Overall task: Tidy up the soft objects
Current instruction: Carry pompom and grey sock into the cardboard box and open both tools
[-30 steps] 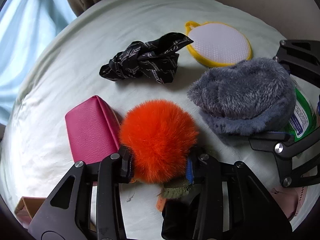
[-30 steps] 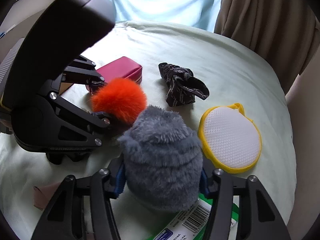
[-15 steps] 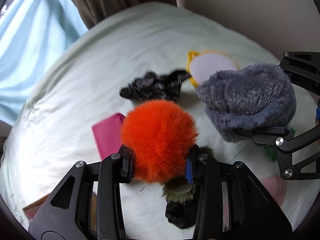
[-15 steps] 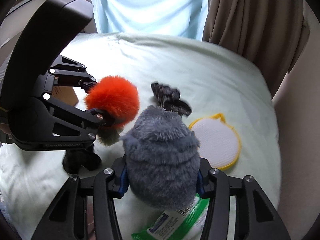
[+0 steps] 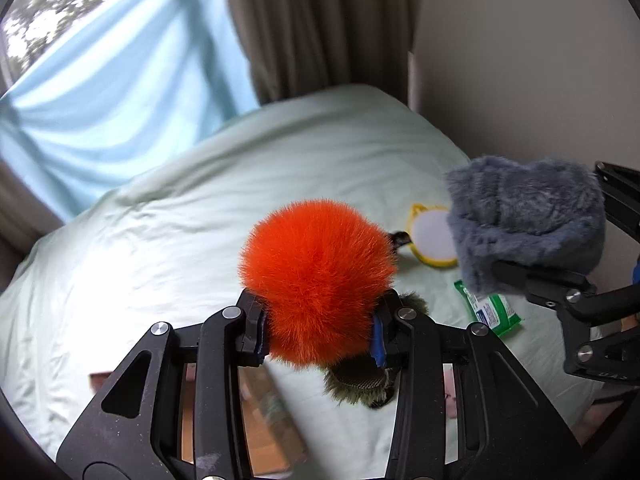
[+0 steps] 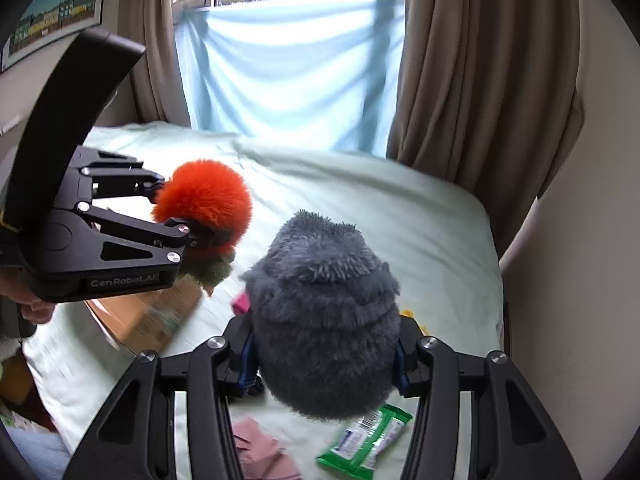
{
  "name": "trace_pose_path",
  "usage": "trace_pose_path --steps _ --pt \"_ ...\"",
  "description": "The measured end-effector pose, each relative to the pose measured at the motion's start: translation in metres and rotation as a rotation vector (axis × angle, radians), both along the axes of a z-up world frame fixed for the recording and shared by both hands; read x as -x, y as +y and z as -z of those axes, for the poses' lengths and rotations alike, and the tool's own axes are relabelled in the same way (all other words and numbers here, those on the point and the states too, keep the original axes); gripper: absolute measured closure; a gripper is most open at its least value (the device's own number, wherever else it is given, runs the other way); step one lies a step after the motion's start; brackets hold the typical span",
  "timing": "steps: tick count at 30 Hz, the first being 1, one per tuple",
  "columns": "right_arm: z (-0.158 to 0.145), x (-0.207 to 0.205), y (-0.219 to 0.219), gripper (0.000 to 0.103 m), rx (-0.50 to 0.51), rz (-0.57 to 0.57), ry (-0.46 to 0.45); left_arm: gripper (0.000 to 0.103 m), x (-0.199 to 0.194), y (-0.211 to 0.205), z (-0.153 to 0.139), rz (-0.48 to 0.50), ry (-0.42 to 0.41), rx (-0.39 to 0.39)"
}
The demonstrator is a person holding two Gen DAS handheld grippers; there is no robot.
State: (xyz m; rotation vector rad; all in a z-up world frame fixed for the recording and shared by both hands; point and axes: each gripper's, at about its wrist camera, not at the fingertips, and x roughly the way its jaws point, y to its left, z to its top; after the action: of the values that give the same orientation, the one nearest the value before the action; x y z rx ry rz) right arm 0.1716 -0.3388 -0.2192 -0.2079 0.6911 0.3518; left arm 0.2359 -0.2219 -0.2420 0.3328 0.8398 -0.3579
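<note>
Since the earlier frames both tools had risen well clear of the bed (image 5: 168,216), each carrying its catch up with it; the things left lying there had shrunk and slid toward the lower edge of both views, and the window cloth and curtains had come into sight.

The left tool (image 5: 318,334) was pinching the orange pompom (image 5: 316,280): its blue pads were sunk into the fur on either side, and the ball bulged forward past the tips. A tuft of olive-green fluff (image 5: 362,384) hung just under the ball, below the tool; whether it was fixed to the pompom could not be told. Below and behind that tool, low at the near edge of the bed, lay a brown cardboard box (image 6: 148,320), blurred.

The right tool (image 6: 324,354) was pinching the grey furry bundle (image 6: 324,320), which stood up between its fingers and hid the tips. Seen from the left tool, the bundle hung off to the right at about the same height, apart from the pompom. Beneath the right tool a green packet of wipes (image 6: 364,440) and a yellow-rimmed white pad (image 5: 430,242) lay on the bed.

Both soft things were thus in the air rather than lying ahead of a tool. If the box is where they belong, it lay nearer the left hand, below and back from its tips, so the pompom looked the likelier to go in first.
</note>
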Motion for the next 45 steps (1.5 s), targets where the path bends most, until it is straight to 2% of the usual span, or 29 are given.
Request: trace_pose_path --steps 8,14,18,24,31,38,45 --pt "-0.077 0.019 0.054 0.056 -0.107 0.039 -0.02 0.069 0.027 0.076 -0.075 -0.132 -0.05 0.049" --pt "-0.101 0.026 0.112 0.056 -0.138 0.054 -0.016 0.07 0.044 0.139 -0.109 -0.196 -0.065 0.056" --pt "-0.103 0.028 0.157 0.056 -0.148 0.055 0.01 0.069 0.049 0.191 -0.114 -0.243 -0.048 0.058" --pt "-0.089 0.021 0.22 0.056 -0.161 0.082 0.083 0.07 0.051 0.267 -0.096 -0.311 0.009 0.069" --pt "-0.049 -0.008 0.275 0.056 -0.163 0.145 0.205 0.07 0.04 0.336 -0.047 -0.346 0.109 0.048" --pt "0.007 -0.045 0.314 0.056 -0.118 0.192 0.403 0.07 0.016 0.372 0.009 -0.387 0.241 0.059" --pt "0.069 -0.085 0.317 0.056 -0.116 0.267 0.629 0.07 -0.009 0.377 0.062 -0.399 0.37 0.065"
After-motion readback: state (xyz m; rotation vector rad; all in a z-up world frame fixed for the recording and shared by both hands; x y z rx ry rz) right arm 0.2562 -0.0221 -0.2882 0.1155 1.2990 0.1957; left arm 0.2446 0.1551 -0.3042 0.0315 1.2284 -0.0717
